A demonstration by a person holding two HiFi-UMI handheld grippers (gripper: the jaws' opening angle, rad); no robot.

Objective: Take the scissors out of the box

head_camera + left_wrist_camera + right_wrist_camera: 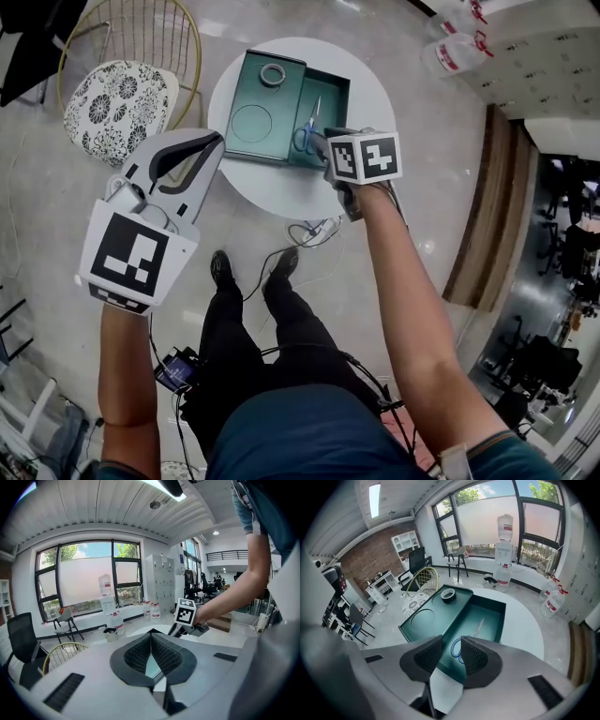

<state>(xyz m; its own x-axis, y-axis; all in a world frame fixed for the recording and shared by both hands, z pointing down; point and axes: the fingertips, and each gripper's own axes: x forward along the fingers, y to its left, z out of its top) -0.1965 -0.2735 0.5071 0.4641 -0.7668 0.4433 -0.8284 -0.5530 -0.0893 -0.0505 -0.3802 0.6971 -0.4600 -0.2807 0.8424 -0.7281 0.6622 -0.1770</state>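
Scissors (472,632) lie in the deep compartment of the green box (440,613), not lifted.
Blue handles sit just below the gap of the right gripper (451,644), jaws apart. Tape roll (448,595) lies farther ahead-left on the shelf. Left gripper (151,638) has its jaws together on nothing, off the round white table (375,103).

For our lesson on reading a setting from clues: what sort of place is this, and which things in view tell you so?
Probably an open-plan office or lab: a water dispenser with spare bottles by large windows, grey lockers, and a black office chair.
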